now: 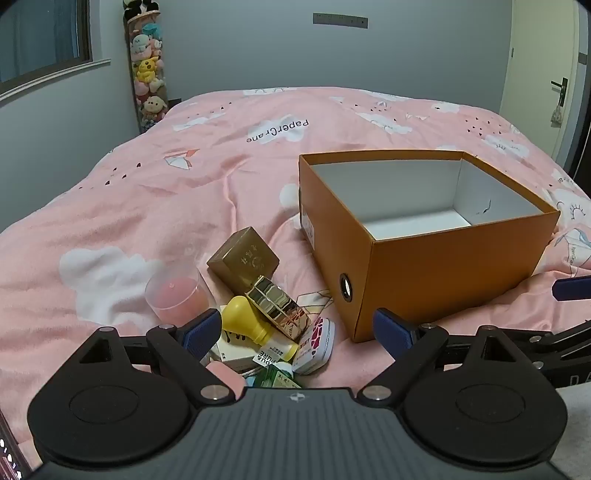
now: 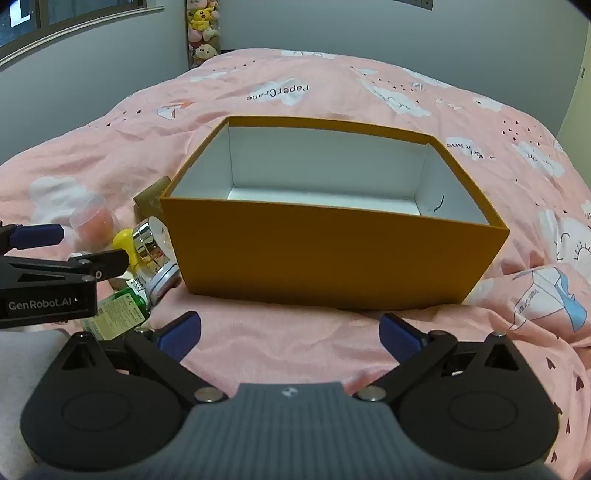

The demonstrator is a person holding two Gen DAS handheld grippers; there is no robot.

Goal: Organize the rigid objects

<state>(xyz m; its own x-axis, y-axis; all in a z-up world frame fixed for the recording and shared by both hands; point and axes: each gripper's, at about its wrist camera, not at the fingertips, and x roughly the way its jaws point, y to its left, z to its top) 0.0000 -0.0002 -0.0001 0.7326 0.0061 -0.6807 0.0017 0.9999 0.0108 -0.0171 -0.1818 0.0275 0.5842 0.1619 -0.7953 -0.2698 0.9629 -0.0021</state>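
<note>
Orange box (image 1: 436, 258), clutter pile (image 1: 258, 317) beside, pink bedspread (image 1: 147, 177)

Both wrist views look low across the bed, sharing the orange box (image 1: 424, 236) (image 2: 332, 254).

A pink duvet (image 1: 155, 192) printed with white clouds, paper cranes and the words "PaperCrane" covers the bed and fills most of both views. In the far left corner stands a tall clear column of plush toys (image 1: 147, 70), a yellow one among them, just beside a dark window (image 1: 44, 40) with a grey sill. On the right of the left wrist view is a pale door (image 1: 543, 85) with a dark handle, and a grey strip (image 1: 340, 19) is fixed high on the grey back wall.
</note>
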